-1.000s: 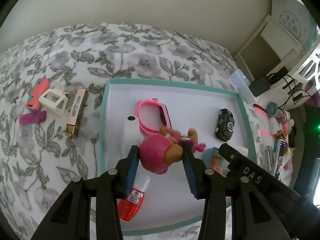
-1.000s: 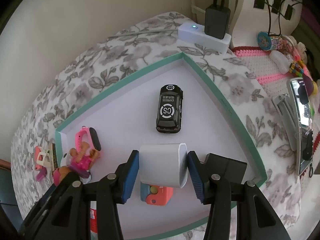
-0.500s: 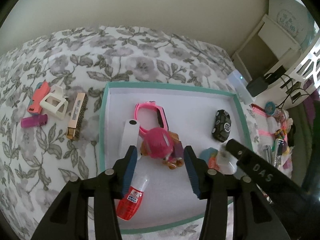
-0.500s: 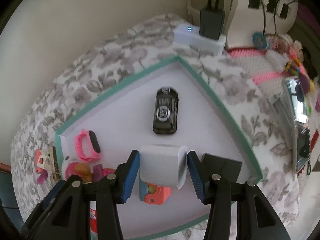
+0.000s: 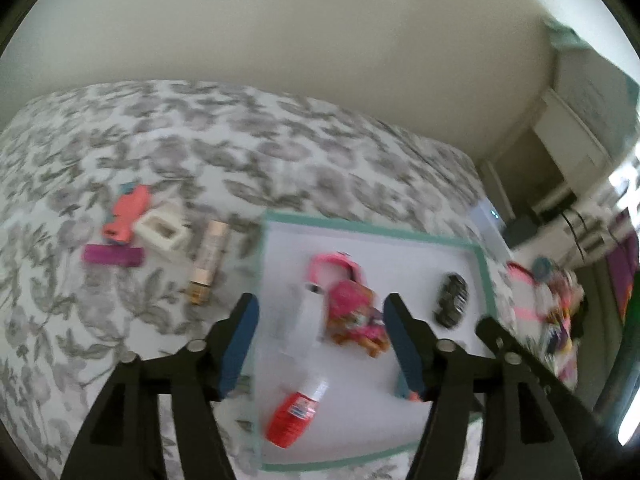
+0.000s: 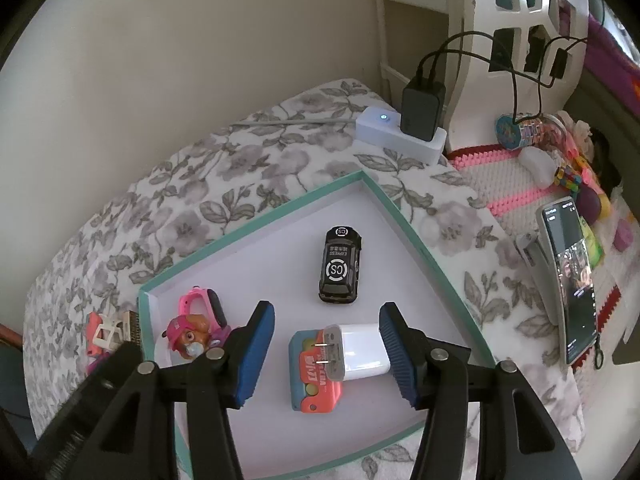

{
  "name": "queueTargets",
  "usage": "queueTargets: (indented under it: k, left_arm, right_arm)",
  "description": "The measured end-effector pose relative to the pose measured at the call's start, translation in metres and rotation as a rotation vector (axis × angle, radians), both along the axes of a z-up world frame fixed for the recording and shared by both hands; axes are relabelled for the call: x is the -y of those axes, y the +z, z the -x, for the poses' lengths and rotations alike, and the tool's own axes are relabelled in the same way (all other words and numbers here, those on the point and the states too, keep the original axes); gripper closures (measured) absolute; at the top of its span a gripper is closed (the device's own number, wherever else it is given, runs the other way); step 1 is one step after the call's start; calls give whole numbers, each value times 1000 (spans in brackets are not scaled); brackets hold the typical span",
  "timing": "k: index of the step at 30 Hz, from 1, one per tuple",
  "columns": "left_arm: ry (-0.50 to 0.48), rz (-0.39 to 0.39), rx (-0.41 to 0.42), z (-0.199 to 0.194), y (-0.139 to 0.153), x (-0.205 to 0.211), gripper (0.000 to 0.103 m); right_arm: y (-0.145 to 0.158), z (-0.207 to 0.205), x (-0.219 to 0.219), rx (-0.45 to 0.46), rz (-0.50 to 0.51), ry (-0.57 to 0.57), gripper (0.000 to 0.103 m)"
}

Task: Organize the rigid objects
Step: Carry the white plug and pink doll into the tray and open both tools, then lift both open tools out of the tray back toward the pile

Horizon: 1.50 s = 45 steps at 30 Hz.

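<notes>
Both pairs of fingers are spread wide and hold nothing: the right gripper (image 6: 326,354) hangs over the near part of the teal-edged tray (image 6: 256,225), and the left gripper (image 5: 320,344) hangs over the tray's left edge. Between the right fingers a white plug adapter (image 6: 360,350) lies on its side on top of an orange-and-blue toy (image 6: 314,376), its prongs pointing left. A little further in sit a pink-hatted pup figure (image 6: 188,334) against a pink watch (image 6: 204,306), and beyond them a black toy car (image 6: 340,266) stands alone. The left view is smeared by motion; it adds a red-bottomed bottle (image 5: 296,412) and a pale white piece (image 5: 306,320) in the tray, neither readable. Outside the tray, on the flowered bed (image 5: 160,140), lie a gold bar (image 5: 208,268), a white frame (image 5: 162,232), an orange piece (image 5: 126,220) and a purple one (image 5: 112,256). At the bed's far corner a white power strip (image 6: 400,136) carries a black charger (image 6: 422,110).
</notes>
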<state>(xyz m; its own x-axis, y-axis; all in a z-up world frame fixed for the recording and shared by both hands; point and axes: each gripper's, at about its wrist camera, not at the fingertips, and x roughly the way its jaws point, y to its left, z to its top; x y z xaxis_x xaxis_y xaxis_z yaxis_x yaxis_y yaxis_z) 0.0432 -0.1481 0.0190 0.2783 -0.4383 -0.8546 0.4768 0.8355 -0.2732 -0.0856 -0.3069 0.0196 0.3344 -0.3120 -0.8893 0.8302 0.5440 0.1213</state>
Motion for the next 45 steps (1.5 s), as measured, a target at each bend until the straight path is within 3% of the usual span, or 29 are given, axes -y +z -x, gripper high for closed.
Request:
queueTargets:
  k: [7, 11, 14, 23, 33, 40, 45]
  left_arm:
    - [184, -112, 13, -32, -13, -40, 22]
    - [262, -158, 8, -46, -23, -63, 18]
    - [308, -179, 9, -53, -26, -78, 12]
    - [443, -190, 16, -73, -32, -121, 7]
    - [481, -164, 12, -93, -37, -140, 6]
    - [513, -155, 145, -114, -21, -157, 6]
    - [504, -109, 115, -130, -18, -166, 6]
  right_arm:
    - [-20, -23, -19, -61, -22, 98, 32]
    - [-29, -37, -38, -58, -47, 169, 23]
    - [-34, -46, -49, -54, -57, 212, 18]
    - [-32, -59, -69, -3, -68, 280, 1]
    - [-31, -69, -80, 44, -80, 329, 0]
    - [-27, -83, -78, 69, -72, 333, 0]
    - [-17, -104, -84, 111, -68, 356, 0]
